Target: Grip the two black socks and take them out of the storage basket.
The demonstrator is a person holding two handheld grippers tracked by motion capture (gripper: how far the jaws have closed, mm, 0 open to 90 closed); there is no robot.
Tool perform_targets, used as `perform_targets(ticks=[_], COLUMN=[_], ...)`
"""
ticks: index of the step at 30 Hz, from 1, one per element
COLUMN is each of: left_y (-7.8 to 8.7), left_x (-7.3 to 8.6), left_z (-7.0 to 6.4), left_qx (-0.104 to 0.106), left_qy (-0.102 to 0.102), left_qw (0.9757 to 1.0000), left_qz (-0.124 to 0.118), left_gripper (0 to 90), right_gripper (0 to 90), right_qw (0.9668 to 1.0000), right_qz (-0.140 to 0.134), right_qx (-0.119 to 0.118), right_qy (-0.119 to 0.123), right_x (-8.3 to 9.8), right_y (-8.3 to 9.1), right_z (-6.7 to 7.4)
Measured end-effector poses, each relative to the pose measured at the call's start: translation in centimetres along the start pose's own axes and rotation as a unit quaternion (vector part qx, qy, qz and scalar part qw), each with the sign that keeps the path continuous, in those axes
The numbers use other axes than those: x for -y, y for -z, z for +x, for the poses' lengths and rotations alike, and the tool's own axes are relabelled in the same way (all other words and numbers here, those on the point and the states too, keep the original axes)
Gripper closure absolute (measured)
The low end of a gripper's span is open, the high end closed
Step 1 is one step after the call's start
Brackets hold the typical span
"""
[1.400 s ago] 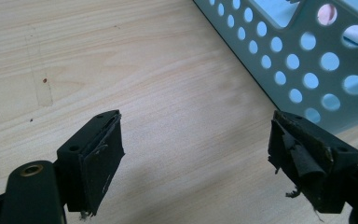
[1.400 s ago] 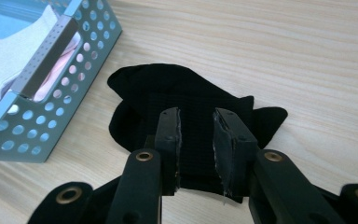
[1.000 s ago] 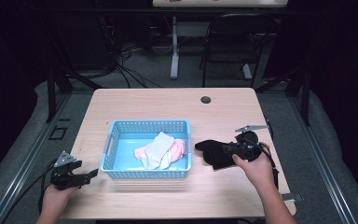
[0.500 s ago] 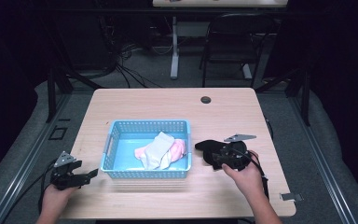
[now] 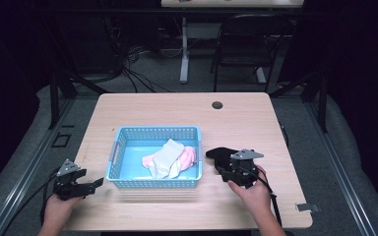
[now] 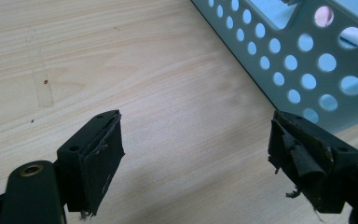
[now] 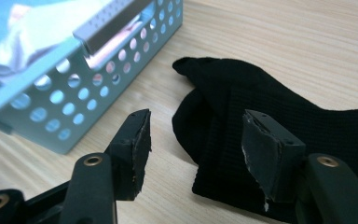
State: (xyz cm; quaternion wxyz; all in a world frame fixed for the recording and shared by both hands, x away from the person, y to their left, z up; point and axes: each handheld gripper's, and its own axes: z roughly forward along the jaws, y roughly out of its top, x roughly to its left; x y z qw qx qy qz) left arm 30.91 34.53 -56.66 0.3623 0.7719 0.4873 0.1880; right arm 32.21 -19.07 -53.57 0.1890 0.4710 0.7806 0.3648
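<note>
- Beside the basket, on its right, the black sock is lying crumpled on the bench, just clear of the basket wall.
- The right tool is hovering over the sock's near edge with its jaws spread and nothing between them; one jaw is sitting over fabric, the other over bare wood, so a closing pinch is risking only a thin fold that could slip free on the lift.
- A shallow grip is likely leaving the sock dangling, and it could be snagging on the basket rim on the way over.
- The left tool is waiting wide open and empty near the basket's left wall, so it is not steadying the basket; a nudge could be sliding it.
- Inside, a white sock and a pink one are already lying in a loose pile.
</note>
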Motion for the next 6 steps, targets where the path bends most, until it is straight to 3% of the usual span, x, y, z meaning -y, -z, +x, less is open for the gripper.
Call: perform_targets(ticks=[6], left_y=[0.12], left_x=[-0.07], left_z=[0.05], left_qx=[0.0], left_qy=[-0.002], left_qw=[1.0], left_qz=[-0.003], left_gripper=[17.9], right_gripper=[42.8], right_qw=[1.0], right_qz=[0.001], right_qx=[0.005], right_qy=[0.005], right_x=[0.87], right_y=[-0.9], right_z=[0.45])
